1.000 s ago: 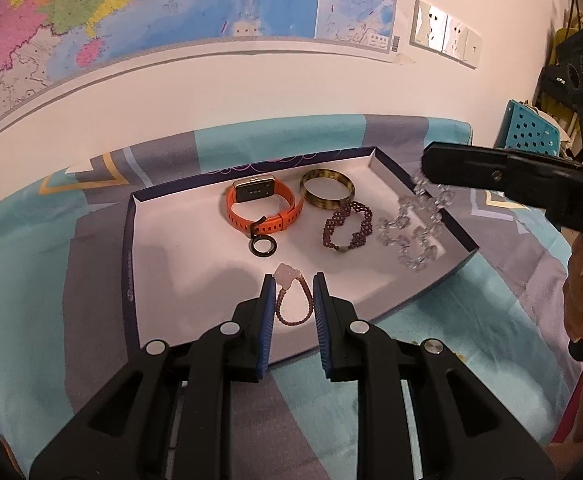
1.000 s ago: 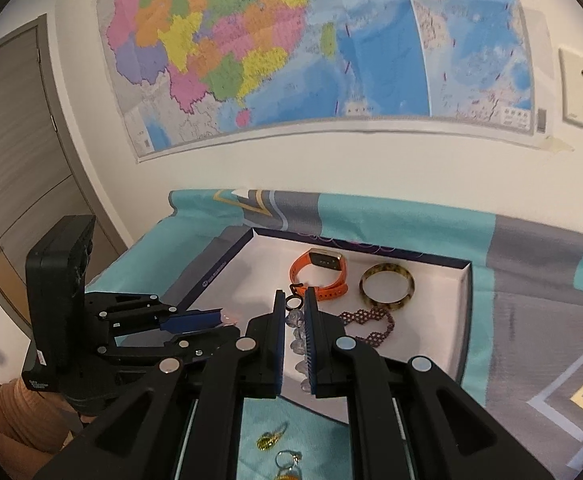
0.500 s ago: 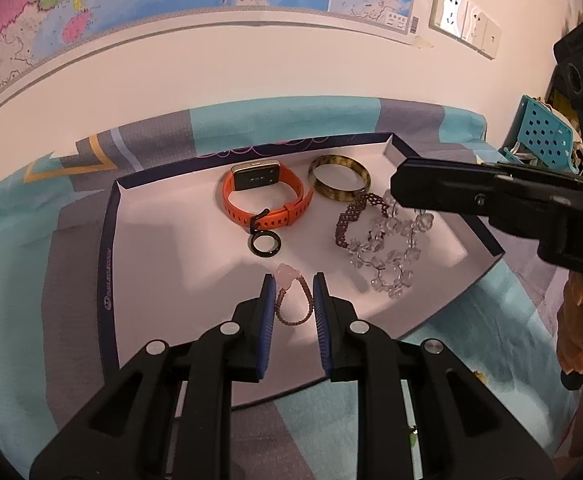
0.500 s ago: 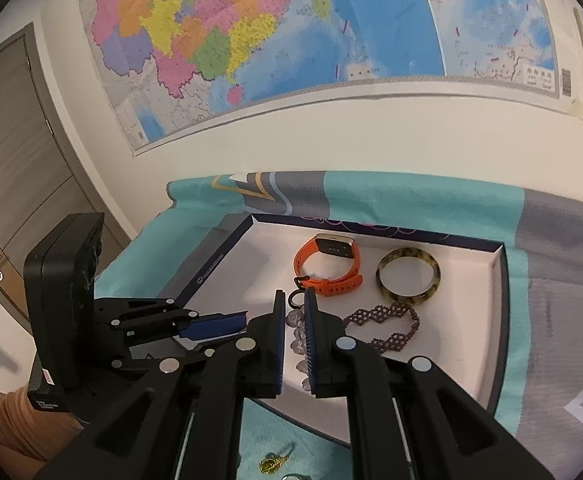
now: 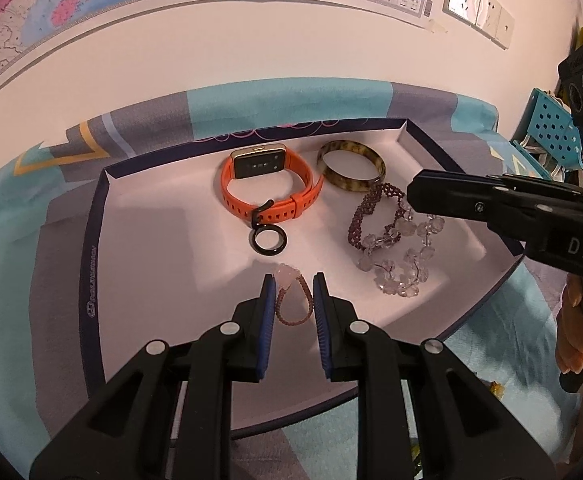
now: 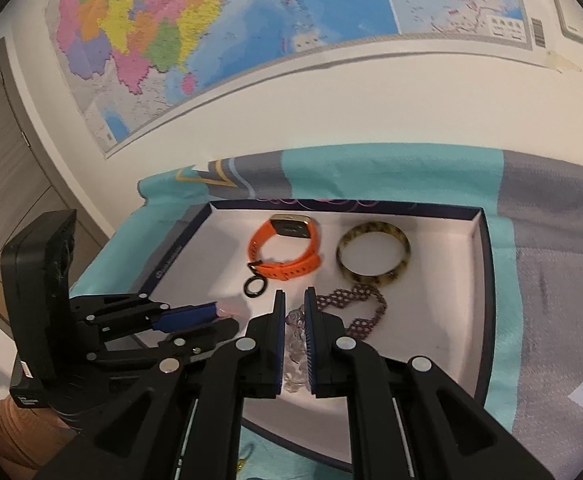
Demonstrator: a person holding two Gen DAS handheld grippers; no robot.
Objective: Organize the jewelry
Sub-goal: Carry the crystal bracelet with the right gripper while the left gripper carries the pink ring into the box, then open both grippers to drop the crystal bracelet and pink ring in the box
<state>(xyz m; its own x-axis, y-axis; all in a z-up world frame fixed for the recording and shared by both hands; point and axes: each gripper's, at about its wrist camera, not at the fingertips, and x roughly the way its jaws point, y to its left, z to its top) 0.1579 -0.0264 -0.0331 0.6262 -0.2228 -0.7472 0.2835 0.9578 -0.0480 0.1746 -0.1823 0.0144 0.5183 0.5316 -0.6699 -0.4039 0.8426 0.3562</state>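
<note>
The left claw (image 5: pixel 293 280) pinches a small bead bracelet (image 5: pixel 293 304) over the near part of the tray (image 5: pixel 91 240). The right claw (image 6: pixel 292 300) pinches the clear crystal bracelet (image 5: pixel 399 264), part lying down. Past them lie the black ring (image 5: pixel 269 242), purple bracelet (image 5: pixel 371 216), orange watch (image 5: pixel 269 188) and bangle (image 5: pixel 351 170), already in. Two pieces still need letting go. Only the right view shows a door (image 6: pixel 3 168)

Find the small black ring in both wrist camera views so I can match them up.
Left wrist view: the black ring lies on the tray floor near picture centre, just below the orange watch clasp.
Right wrist view: the ring sits left of centre, above the right gripper fingers.
Shared landmark: the orange watch, whose clasp lies right next to the ring.
</note>
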